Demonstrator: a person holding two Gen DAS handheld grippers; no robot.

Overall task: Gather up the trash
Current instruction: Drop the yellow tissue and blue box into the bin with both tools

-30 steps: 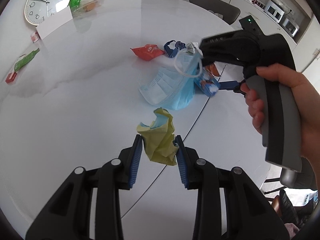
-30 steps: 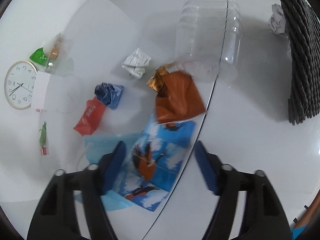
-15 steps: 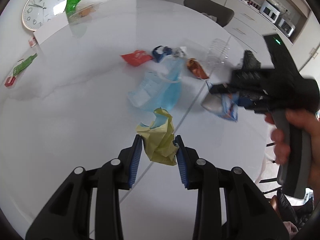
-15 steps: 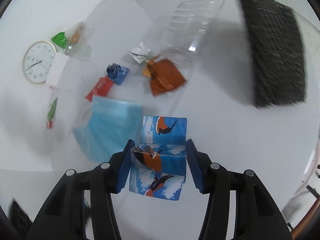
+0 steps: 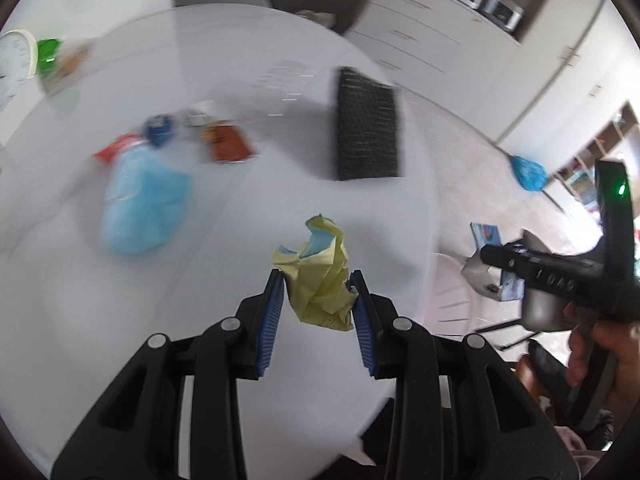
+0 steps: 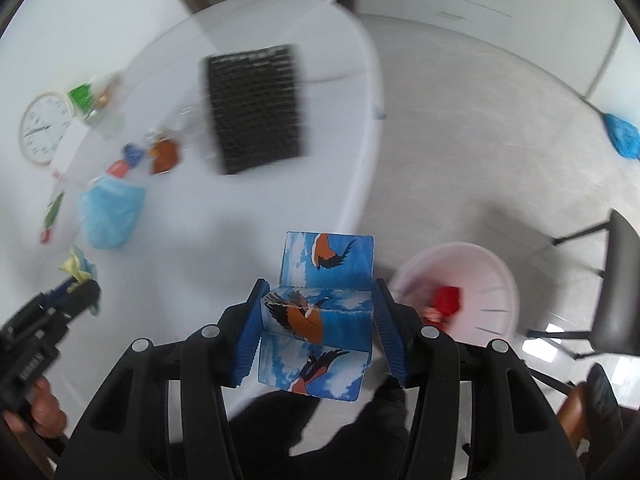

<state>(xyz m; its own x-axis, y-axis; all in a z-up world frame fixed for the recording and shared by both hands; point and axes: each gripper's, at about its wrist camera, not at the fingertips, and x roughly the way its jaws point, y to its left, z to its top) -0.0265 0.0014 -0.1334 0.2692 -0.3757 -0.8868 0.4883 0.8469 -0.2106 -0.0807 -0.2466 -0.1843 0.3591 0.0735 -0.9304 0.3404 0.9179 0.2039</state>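
Blue ribbed pads of the left gripper (image 5: pixel 317 280) pinch a crumpled yellow paper wad (image 5: pixel 318 280) above the white round table (image 5: pixel 224 240). The right gripper (image 6: pixel 318 312) clamps a blue folded carton with bird pictures (image 6: pixel 320 312), held near the table edge, beside a pink plastic bin (image 6: pixel 484 280) on the floor.

Wall clock (image 6: pixel 43 128); black mat (image 6: pixel 256 108)

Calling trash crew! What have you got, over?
Left tool shut on yellow paper wad. Right tool shut on bird-print carton, near pink bin. Nothing in the way.
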